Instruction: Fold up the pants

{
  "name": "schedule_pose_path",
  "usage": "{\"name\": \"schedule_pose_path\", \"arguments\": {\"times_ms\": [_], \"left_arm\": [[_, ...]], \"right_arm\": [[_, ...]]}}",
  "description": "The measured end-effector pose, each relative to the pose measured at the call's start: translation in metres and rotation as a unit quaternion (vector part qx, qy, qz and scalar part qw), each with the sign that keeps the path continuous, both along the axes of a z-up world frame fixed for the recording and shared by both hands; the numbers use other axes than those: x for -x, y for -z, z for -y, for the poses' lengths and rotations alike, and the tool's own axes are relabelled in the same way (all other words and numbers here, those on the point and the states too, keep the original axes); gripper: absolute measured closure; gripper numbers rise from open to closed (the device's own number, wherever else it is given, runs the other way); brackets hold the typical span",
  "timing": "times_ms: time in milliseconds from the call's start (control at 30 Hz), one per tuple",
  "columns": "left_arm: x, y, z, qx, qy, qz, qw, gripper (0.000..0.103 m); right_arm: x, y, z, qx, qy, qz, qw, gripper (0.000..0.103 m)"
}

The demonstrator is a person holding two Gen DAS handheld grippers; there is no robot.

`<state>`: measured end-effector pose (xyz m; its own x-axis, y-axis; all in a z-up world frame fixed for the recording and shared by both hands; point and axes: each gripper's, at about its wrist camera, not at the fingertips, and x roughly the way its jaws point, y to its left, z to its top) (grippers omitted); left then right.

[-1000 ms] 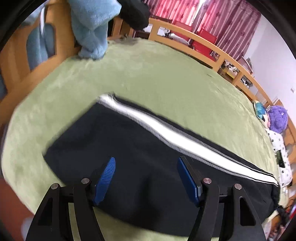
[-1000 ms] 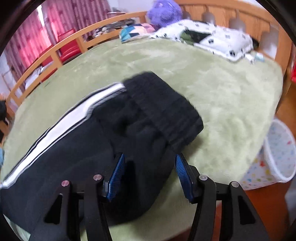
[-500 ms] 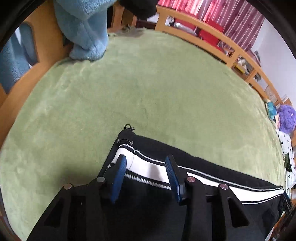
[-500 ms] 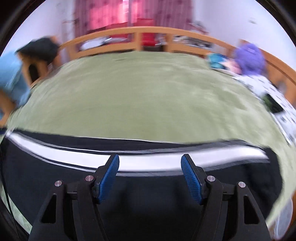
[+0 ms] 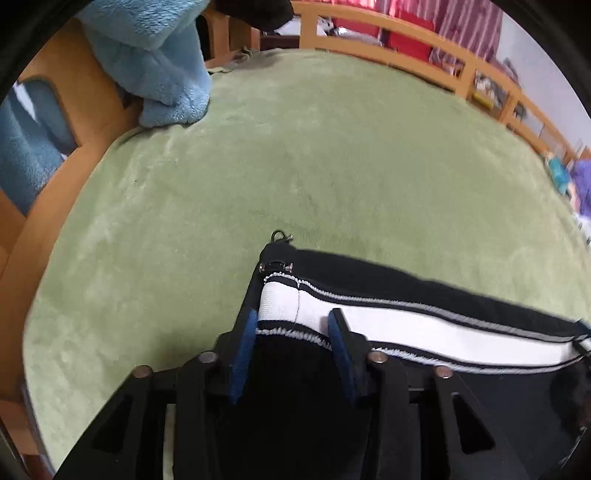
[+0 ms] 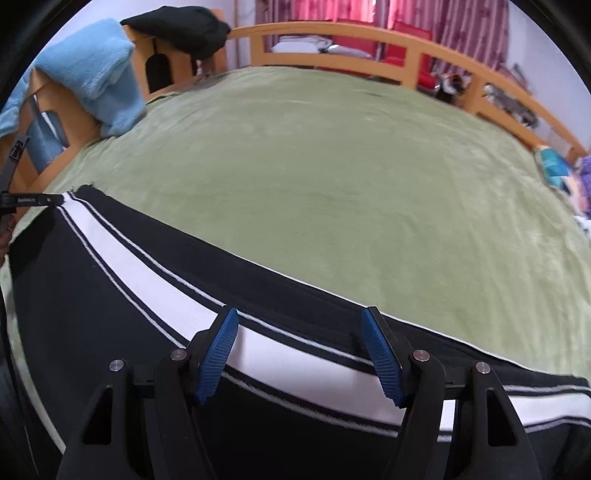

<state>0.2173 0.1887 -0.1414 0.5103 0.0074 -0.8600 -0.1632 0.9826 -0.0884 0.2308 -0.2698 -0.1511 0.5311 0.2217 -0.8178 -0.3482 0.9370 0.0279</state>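
Black pants [image 5: 406, 291] with a wide white side stripe lie along the near edge of a green bed cover [image 5: 314, 155]. My left gripper [image 5: 293, 325] is partly closed around the leg's hem end, blue pads on either side of the white stripe. A small zip pull [image 5: 279, 235] sticks out past the hem. In the right wrist view the pants [image 6: 155, 251] stretch from left to lower right. My right gripper [image 6: 301, 334] is open, its pads hovering over the stripe at mid-leg. The left gripper's finger [image 6: 29, 200] shows at the hem on the far left.
A light blue fleece blanket [image 5: 155, 62] hangs over the wooden bed frame [image 5: 406, 33] at the back left, with a dark garment [image 6: 181, 26] beside it. Red curtains and chairs stand beyond the rail. A purple plush [image 5: 583, 184] lies at the far right.
My left gripper moved to the hem end and narrowed its jaws around it. My right gripper swung from the waistband end to the middle of the leg, staying open.
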Motion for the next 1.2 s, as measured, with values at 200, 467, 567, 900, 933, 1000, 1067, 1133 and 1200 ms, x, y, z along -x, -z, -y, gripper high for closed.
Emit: {"name": "schedule_pose_path", "arguments": {"times_ms": [200,467,567,900,933,1000,1067,1133,1200], "left_arm": [[0.01,-0.009,-0.007,0.044,0.006,0.017,0.9989,0.084],[0.02,-0.02,-0.013,0.084,0.006,0.051,0.9952,0.084],[0.018,-0.028,-0.021,0.102,0.004,0.068,0.9924,0.084],[-0.017,-0.001,-0.019,0.082,-0.019,0.046,0.9954,0.083],[-0.021,0.007,-0.017,0.068,-0.019,0.028,0.9971,0.08],[-0.018,0.01,-0.018,0.062,-0.024,0.013,0.9977,0.078],[-0.007,0.001,-0.024,0.071,-0.033,0.021,0.9967,0.072],[0.01,-0.016,-0.029,0.061,-0.035,0.039,0.9968,0.057],[0.028,-0.031,-0.032,0.051,-0.038,0.067,0.9958,0.039]], "right_arm": [[-0.016,0.022,-0.021,-0.002,-0.037,-0.047,0.998,0.042],[0.002,0.022,-0.036,0.039,-0.06,-0.014,0.997,0.095],[0.005,0.001,-0.028,0.018,-0.039,0.013,0.999,0.097],[-0.034,0.012,-0.03,0.048,0.018,0.014,0.999,0.103],[-0.039,0.023,-0.03,0.052,0.026,-0.001,0.998,0.103],[-0.043,0.034,-0.029,0.043,0.04,-0.024,0.998,0.102],[-0.037,0.027,-0.027,0.042,0.044,-0.017,0.998,0.099],[-0.025,0.013,-0.025,0.038,0.049,-0.003,0.998,0.086],[-0.005,-0.004,-0.021,0.031,0.054,0.02,0.998,0.064]]}}
